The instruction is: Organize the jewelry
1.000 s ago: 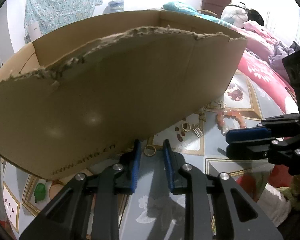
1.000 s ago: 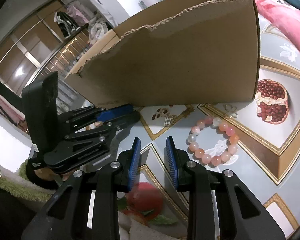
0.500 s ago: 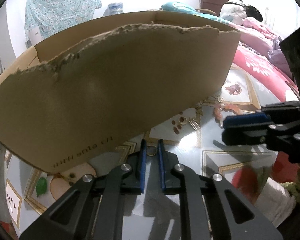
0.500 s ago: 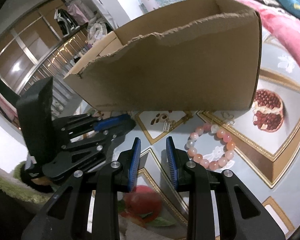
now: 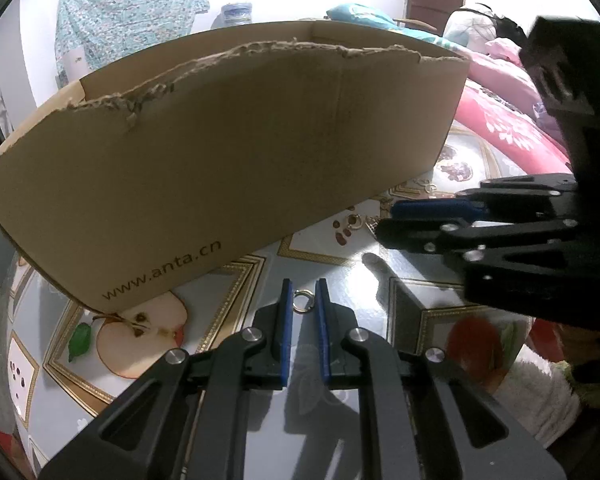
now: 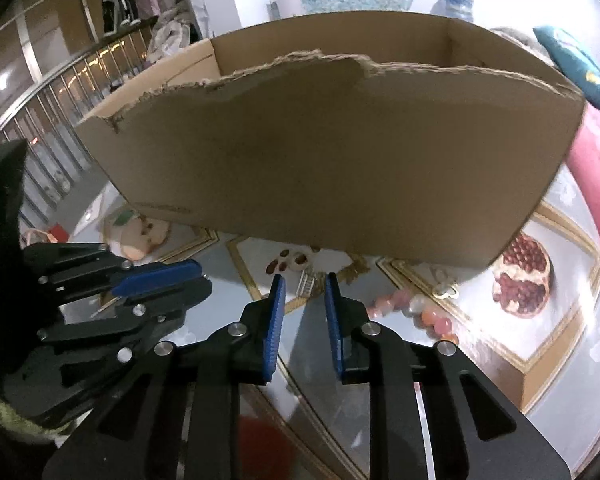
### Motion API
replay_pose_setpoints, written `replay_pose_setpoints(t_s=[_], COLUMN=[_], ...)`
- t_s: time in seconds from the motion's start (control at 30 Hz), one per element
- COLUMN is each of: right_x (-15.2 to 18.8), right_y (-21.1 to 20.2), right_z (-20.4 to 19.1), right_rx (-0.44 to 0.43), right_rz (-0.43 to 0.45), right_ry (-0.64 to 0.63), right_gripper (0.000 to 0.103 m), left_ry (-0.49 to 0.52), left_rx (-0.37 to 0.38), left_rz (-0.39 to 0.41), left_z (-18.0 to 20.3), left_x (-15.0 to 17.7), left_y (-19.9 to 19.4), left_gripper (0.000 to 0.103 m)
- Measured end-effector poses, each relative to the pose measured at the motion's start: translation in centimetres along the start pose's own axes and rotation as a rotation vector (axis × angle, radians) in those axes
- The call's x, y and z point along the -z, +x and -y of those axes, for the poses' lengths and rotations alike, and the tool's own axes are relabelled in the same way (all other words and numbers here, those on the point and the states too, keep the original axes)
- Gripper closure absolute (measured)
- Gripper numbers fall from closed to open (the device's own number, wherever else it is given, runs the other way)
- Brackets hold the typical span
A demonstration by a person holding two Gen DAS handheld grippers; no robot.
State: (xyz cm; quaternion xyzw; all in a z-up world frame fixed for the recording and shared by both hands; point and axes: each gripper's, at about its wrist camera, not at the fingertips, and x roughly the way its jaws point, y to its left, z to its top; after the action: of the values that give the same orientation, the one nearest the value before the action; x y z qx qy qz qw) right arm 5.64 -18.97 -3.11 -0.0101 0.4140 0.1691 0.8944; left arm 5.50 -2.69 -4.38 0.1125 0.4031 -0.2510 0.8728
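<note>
The left gripper [image 5: 303,295] has its blue pads pinching a small gold ring [image 5: 303,301], low in the middle of the left wrist view. The ring sits right at the tips, so this hand is the nearer one. The right gripper [image 6: 302,290] is spread, holding nothing; a little metal clip [image 6: 306,282] lies just past its tips. A pink bead bracelet [image 6: 416,312] lies to the lower right. Behind both stands the torn cardboard box [image 5: 228,152], filling the middle. Everything rests on a shiny fruit-print tablecloth [image 6: 556,312]. A pink bed quilt [image 5: 512,128] shows at the right edge.
</note>
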Motion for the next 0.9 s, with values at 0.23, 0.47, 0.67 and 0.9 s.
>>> replay_pose_setpoints(t_s=[0.23, 0.47, 0.67, 0.9], right_x=[-0.2, -0.1, 0.0, -0.2], right_y=[0.8, 0.6, -0.4, -3.0], right_z=[-1.1, -0.7, 0.6, 2.0], right_rx=[0.078, 0.044, 0.004, -0.03], right_rz=[0.001, -0.021, -0.019, 0.034], right_ry=[-0.099, -0.074, -0.03, 0.018], right_gripper=[0.099, 0.102, 0.102, 0.102], left_ry=[-0.007, -0.007, -0.001, -0.001], left_rx=[0.008, 0.011, 0.006, 0.012], left_rz=[0.005, 0.005, 0.008, 0.011], left_z=[-0.4, -0.6, -0.6, -0.6], left_x=[0.2, 0.3, 0.2, 0.4], left_y=[-0.3, -0.4, -0.4, -0.6], left_gripper=[0.093, 0.093, 0.093, 0.094])
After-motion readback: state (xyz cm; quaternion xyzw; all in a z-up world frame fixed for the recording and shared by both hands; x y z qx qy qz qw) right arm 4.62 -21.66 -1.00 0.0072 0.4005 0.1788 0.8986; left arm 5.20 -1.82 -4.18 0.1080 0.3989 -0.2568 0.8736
